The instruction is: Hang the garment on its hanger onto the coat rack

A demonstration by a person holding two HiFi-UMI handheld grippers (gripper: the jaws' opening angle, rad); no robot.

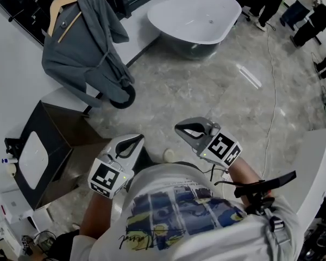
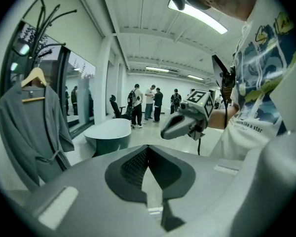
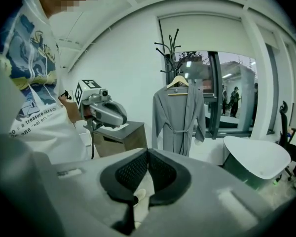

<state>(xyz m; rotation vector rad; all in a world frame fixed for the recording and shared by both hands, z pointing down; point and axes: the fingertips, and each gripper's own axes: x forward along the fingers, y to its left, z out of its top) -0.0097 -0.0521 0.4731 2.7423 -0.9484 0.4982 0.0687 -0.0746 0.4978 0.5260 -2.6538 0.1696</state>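
L gripper (image 1: 135, 140) shut, empty; robe (image 1: 81, 53) hangs well apart, fwd-left.

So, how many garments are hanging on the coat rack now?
1. A grey robe on a wooden hanger hangs on the coat rack, beside the dark cabinet. No other garment shows on it, though the robe hides part of the rack.

The robe (image 1: 84, 58) is plain slate grey, hung on a pale wooden hanger (image 1: 55, 12). The coat rack (image 3: 175, 53) is black. The bathtub (image 1: 198, 12) is white, and the floor (image 1: 228, 91) is grey marbled stone. The left gripper (image 1: 131, 143) and right gripper (image 1: 187, 130) are light grey with black pads and black-and-white square markers. The person's T-shirt (image 1: 168, 181) is white with a blue and yellow print.
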